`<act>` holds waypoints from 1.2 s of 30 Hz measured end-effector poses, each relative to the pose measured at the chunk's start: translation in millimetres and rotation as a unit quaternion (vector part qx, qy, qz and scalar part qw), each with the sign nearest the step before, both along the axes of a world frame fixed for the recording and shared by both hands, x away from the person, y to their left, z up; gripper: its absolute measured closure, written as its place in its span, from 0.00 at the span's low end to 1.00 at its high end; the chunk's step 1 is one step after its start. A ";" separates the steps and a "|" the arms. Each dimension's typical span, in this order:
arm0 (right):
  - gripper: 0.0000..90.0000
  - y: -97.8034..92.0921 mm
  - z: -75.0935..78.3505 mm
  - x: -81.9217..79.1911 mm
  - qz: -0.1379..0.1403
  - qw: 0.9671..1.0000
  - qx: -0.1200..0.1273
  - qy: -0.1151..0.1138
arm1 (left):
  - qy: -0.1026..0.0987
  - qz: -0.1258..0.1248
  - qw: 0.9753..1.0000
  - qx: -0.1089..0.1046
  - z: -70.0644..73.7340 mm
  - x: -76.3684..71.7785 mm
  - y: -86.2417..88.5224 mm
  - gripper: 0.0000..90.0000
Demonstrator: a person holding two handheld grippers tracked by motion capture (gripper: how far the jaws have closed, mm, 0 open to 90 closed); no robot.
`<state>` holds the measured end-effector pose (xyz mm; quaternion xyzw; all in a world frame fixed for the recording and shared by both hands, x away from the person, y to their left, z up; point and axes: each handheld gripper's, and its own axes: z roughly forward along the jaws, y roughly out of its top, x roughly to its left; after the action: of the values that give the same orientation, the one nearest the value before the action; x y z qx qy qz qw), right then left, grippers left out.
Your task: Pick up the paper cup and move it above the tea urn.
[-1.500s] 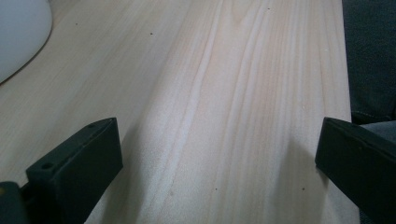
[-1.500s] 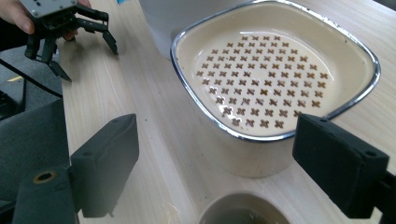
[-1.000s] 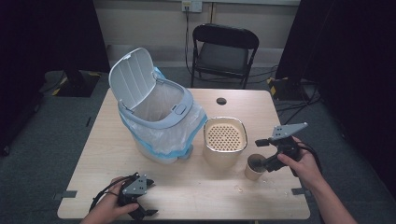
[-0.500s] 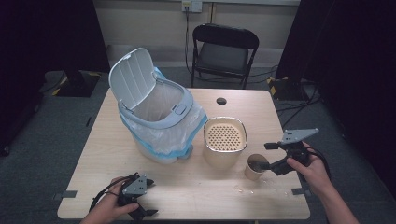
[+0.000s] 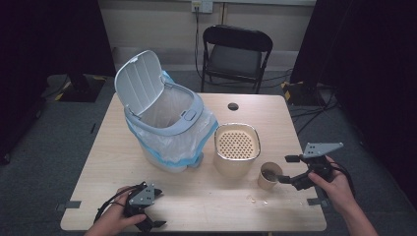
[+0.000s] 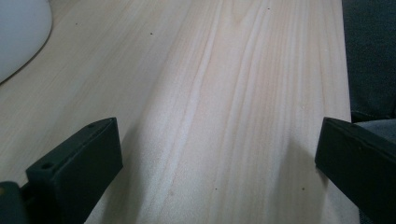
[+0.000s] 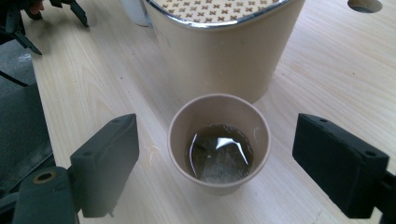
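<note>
On the wooden counter [image 5: 206, 199], you are bringing your right tool [image 7: 219, 172], jaws wide and empty, around the cup [image 7: 219, 140] beside the strainer pot [image 7: 224, 46], while your left tool [image 6: 215, 158] is resting open.

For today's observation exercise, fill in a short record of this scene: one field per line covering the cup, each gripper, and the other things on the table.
cup: paper cup upright on the table, brown liquid inside
right gripper: open, fingers either side of the cup, not touching
left gripper: open, over bare wood at the near edge
strainer container: beige, perforated top, beside the cup
bin: lid up, lined with a bag
spill: small drops near the cup
</note>
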<state>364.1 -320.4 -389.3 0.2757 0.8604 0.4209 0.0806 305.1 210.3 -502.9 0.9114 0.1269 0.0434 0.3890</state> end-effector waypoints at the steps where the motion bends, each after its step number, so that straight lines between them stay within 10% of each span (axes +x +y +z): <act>1: 0.16 -1.6 -1.3 -0.5 -0.002 1.000 0.001 0.000 | 0.000 0.000 1.000 0.000 0.0 -0.1 0.0 0.00; 36: 0.16 -7.2 -59.1 -12.0 -0.022 1.000 -0.009 -0.003 | 0.000 0.000 1.000 0.000 0.0 -0.1 0.0 0.00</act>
<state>352.2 -327.6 -448.4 0.2925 0.8576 0.4122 0.0950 305.1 210.3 -503.0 0.9113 0.1270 0.0433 0.3892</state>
